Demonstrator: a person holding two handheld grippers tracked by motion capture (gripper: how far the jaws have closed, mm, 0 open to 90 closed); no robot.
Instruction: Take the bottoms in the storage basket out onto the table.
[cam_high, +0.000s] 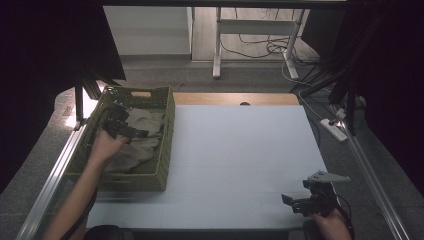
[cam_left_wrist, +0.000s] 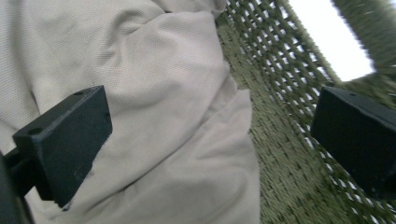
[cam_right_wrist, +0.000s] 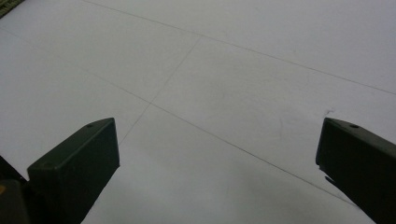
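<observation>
i'm hovering my left gripper (cam_high: 131, 132) inside the green woven basket (cam_high: 167, 145), jaws spread wide and pinching nothing, with the crumpled beige cloth (cam_left_wrist: 177, 116) lying directly under and ahead of it. the cloth's long axis is running along the basket's length, and its right edge is sitting close to the mesh wall (tight room there). my right gripper (cam_high: 290, 201) is waiting well apart over the bare white table (cam_high: 235, 150), jaws also spread, so the left is far nearer.
</observation>
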